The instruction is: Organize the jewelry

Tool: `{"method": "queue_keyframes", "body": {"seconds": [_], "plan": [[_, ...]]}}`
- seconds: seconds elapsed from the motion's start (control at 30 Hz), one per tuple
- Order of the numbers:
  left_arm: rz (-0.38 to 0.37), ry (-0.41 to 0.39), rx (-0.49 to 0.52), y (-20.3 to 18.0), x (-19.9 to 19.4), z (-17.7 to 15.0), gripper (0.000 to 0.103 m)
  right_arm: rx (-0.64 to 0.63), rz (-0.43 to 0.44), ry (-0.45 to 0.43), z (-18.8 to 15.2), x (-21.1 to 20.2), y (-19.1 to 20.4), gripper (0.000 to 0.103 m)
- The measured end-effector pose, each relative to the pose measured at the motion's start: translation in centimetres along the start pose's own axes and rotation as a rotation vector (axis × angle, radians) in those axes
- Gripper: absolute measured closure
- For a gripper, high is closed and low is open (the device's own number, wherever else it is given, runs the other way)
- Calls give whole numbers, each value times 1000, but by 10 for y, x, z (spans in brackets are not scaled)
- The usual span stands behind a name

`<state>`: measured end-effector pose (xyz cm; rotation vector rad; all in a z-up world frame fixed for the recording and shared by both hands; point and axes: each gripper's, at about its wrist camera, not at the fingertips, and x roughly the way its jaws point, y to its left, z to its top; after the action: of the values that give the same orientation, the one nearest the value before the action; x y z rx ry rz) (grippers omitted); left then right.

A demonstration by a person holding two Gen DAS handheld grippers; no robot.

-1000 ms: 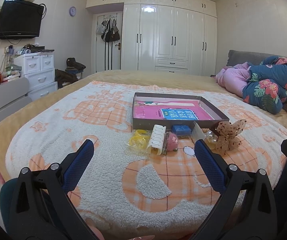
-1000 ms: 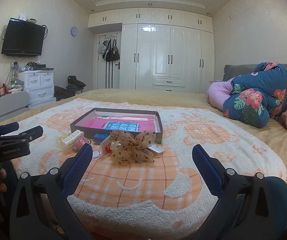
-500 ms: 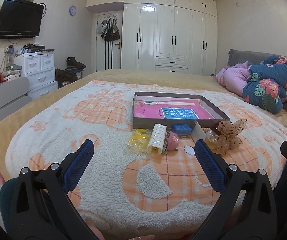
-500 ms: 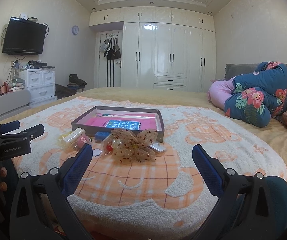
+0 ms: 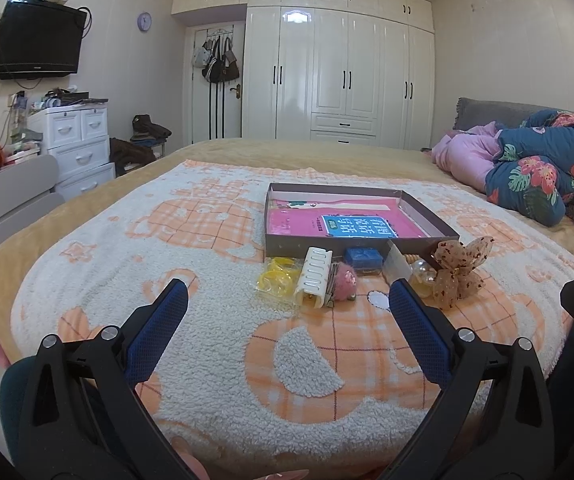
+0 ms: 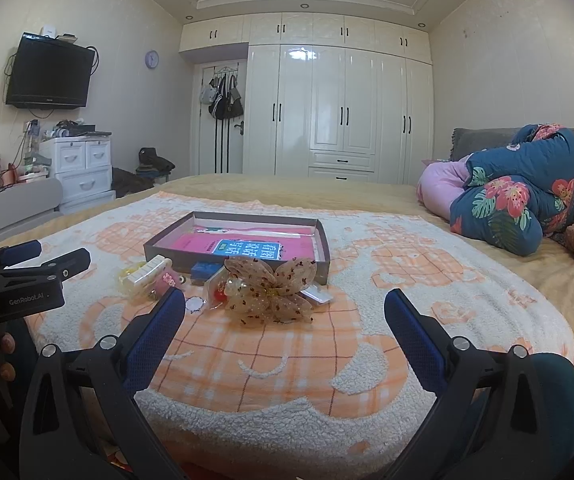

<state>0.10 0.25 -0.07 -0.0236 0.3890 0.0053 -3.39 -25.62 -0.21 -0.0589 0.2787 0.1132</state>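
Hovering wide open and empty over the blanket [image 6: 271,360], both the left gripper [image 5: 287,300] and right gripper [image 6: 285,306]; "GenRobot.AI" marks the left one; the tray's [image 6: 167,250] blue label is unreadable.

A bedroom with a fleecy orange-and-white blanket [image 5: 207,240] over the bed, white wardrobes [image 5: 339,76] at twelve o'clock, a wall-mounted television [image 5: 37,38] at ten o'clock, and floral bedding [image 5: 535,168] bundled at three o'clock.
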Motion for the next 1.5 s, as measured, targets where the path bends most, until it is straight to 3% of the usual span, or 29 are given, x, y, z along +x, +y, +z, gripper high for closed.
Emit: {"method": "queue_keyframes", "body": {"seconds": [0.83,1.17,1.5], "plan": [[3,5,-6,1,2,1,11,-1,13,21,0,6,1,6],[46,44,-76,26,16,4,11,-21,91,116,5,32,11,6],[47,140,-97,40,49,7,11,-46,86,216,9,76,18,6]]}}
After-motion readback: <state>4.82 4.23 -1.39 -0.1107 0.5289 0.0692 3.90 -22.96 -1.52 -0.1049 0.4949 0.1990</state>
